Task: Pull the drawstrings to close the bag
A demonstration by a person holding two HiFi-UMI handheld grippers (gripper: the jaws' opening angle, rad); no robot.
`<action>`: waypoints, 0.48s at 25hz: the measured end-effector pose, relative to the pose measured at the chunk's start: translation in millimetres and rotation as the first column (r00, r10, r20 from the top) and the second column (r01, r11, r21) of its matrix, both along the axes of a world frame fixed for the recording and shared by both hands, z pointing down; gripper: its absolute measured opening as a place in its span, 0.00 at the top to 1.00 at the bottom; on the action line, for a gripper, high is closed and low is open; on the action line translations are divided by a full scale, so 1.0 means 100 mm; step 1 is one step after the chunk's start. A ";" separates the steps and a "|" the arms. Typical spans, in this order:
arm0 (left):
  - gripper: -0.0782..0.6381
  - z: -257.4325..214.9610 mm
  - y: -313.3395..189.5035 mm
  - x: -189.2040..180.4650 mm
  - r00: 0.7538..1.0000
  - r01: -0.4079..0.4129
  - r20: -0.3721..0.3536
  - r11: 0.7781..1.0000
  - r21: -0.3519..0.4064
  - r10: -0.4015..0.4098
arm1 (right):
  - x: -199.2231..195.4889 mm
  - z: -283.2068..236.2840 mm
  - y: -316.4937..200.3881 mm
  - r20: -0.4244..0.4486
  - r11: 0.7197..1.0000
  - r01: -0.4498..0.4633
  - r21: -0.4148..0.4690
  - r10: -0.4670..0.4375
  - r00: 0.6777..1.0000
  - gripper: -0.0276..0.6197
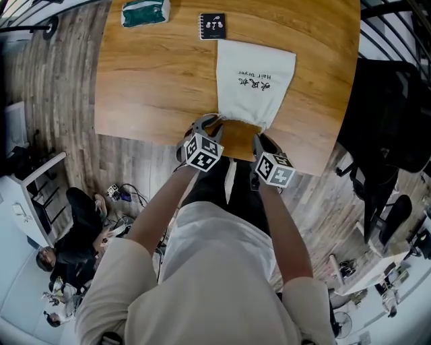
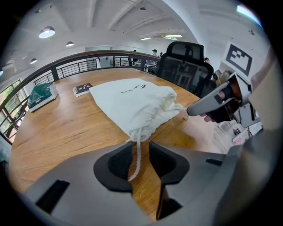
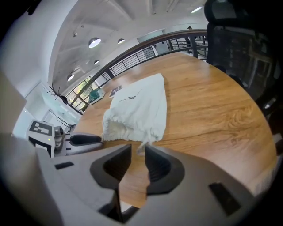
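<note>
Bag: white cloth, lying flat on the wooden table, gathered mouth toward the near edge where the person stands. From the head view, the two marker cubes and the gripper bodies cover that mouth, so no cords can be seen there.

Left gripper: jaws apart. The left drawstring leaves the puckered mouth and runs down into the gap, nearer one pad than the other. The pads do not press on it; whether it brushes the nearer pad I cannot tell.

Right gripper: jaws apart, gap narrow. Of the right drawstring only a short stub shows at the front of the gap, and whether it reaches in between the pads is unclear.

Spiral notebook and green packet sit at the far edge, well apart from the bag. The top of the frame cuts off the packet.
</note>
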State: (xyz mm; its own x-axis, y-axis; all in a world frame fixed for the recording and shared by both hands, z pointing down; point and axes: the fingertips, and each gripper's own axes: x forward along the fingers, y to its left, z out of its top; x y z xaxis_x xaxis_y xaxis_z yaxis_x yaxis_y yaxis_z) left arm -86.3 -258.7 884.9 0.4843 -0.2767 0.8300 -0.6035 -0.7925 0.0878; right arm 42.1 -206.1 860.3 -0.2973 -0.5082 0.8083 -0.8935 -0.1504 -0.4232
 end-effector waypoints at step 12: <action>0.74 0.04 -0.02 0.00 0.999 -0.041 0.021 0.999 0.024 0.040 | 0.13 0.20 -0.17 -0.086 0.992 -0.091 -0.085 0.084 0.993 0.82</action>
